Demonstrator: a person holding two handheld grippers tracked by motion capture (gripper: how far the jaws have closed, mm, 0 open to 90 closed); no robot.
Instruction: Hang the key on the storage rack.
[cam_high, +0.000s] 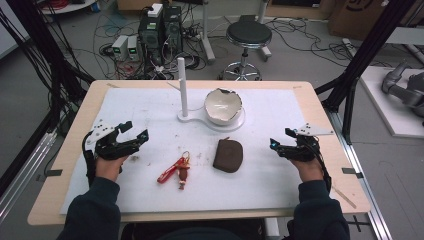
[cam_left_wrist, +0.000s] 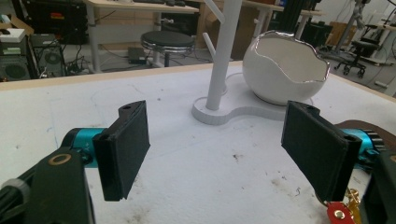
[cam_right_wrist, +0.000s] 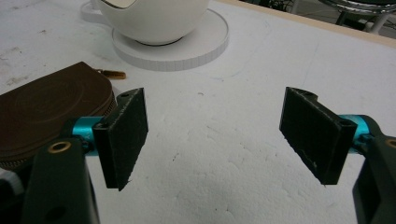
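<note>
A white egg-shaped bowl (cam_high: 223, 106) sits on a white stand (cam_high: 235, 124) with an upright post (cam_high: 182, 85) at the table's middle back. In front of it lie a brown zip pouch (cam_high: 228, 155) and a red key fob with keys (cam_high: 175, 169). My left gripper (cam_high: 136, 129) hovers open at the left of the mat, nothing between its jaws; in its own view the bowl (cam_left_wrist: 285, 70) and post (cam_left_wrist: 222, 56) stand ahead. My right gripper (cam_high: 281, 138) is open at the right, empty, with the pouch (cam_right_wrist: 44, 112) to its left.
A white mat (cam_high: 150, 107) covers the wooden table (cam_high: 320, 107). Beyond the table stand a black stool (cam_high: 248, 36), computer boxes (cam_high: 160, 30) and many floor cables. Black frame posts rise at both sides.
</note>
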